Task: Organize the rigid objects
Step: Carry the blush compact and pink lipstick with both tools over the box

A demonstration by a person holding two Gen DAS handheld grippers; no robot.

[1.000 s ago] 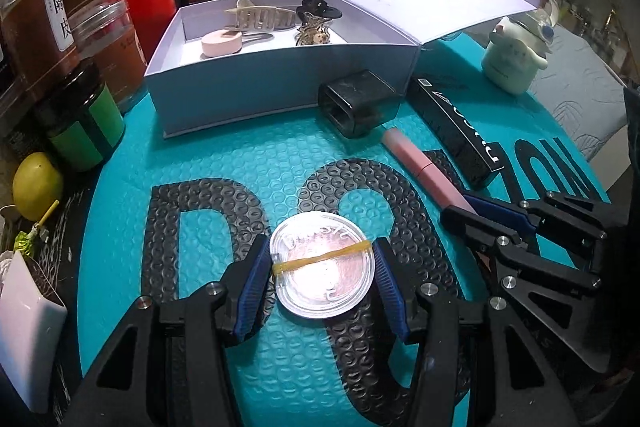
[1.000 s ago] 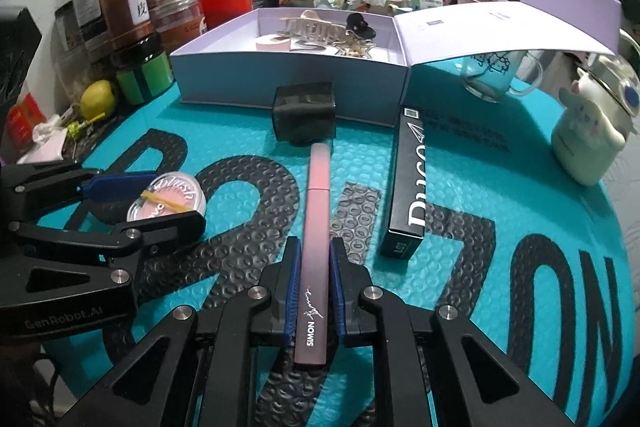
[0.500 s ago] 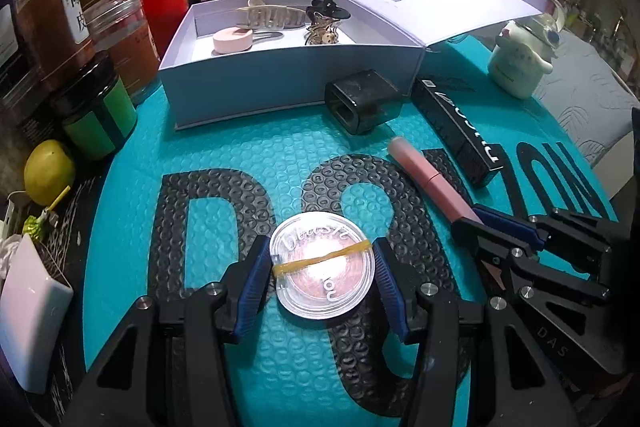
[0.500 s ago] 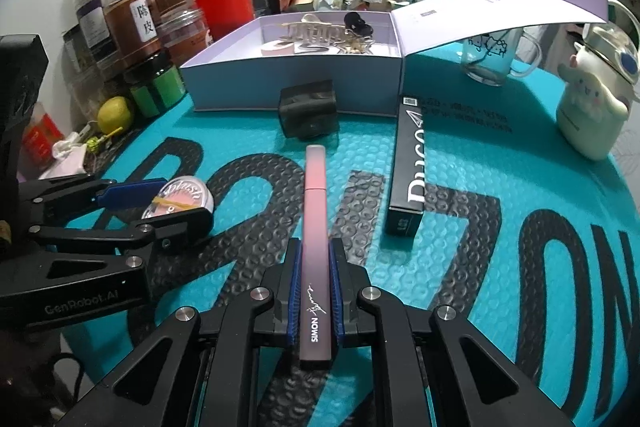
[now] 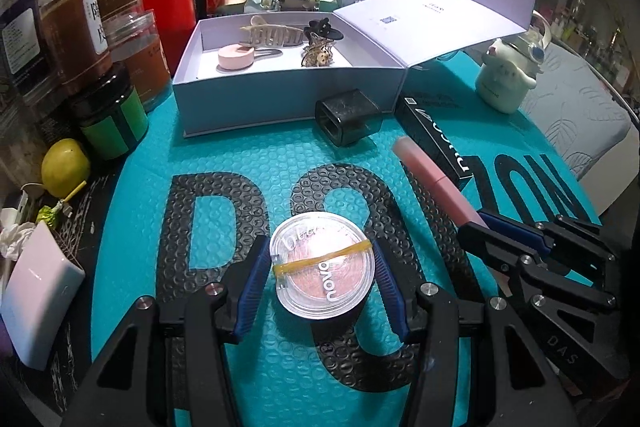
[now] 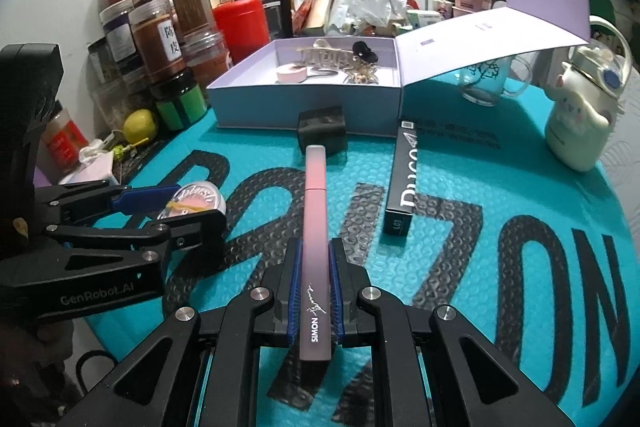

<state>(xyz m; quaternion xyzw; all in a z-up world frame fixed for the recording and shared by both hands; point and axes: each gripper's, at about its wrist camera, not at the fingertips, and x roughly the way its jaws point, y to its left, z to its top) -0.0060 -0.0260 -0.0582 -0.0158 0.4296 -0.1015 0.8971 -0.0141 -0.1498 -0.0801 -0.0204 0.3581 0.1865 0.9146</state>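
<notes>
Blush compact [image 5: 325, 271]: round, clear lid, pink powder inside, white "novo" lettering, yellow rubber band across the top. Sits between the blue pads [image 5: 251, 283] of the left gripper [image 5: 320, 281]; both pads look pressed on its rim, so gripping it, though contact on the right side is hard to confirm. Compact appears slightly off the teal bubble mat [image 5: 248, 163], shadow under it. Right gripper [image 6: 314, 293] clamped on a pink-to-grey gradient tube [image 6: 314, 227] marked "SIMON", long and square-edged, pointing toward the lavender box [image 6: 308, 107]. Box open, lid flapped to the right, holds a beige claw clip [image 5: 270, 34], pink round case [image 5: 236, 58], black clip [image 5: 323, 29]. Black square cap [image 5: 347, 121] just in front of the box wall. Black carton [image 6: 402, 183] lies beside the tube, apart from it. Spice jars [image 5: 68, 27] and lemon [image 5: 65, 167] at left mat edge.
</notes>
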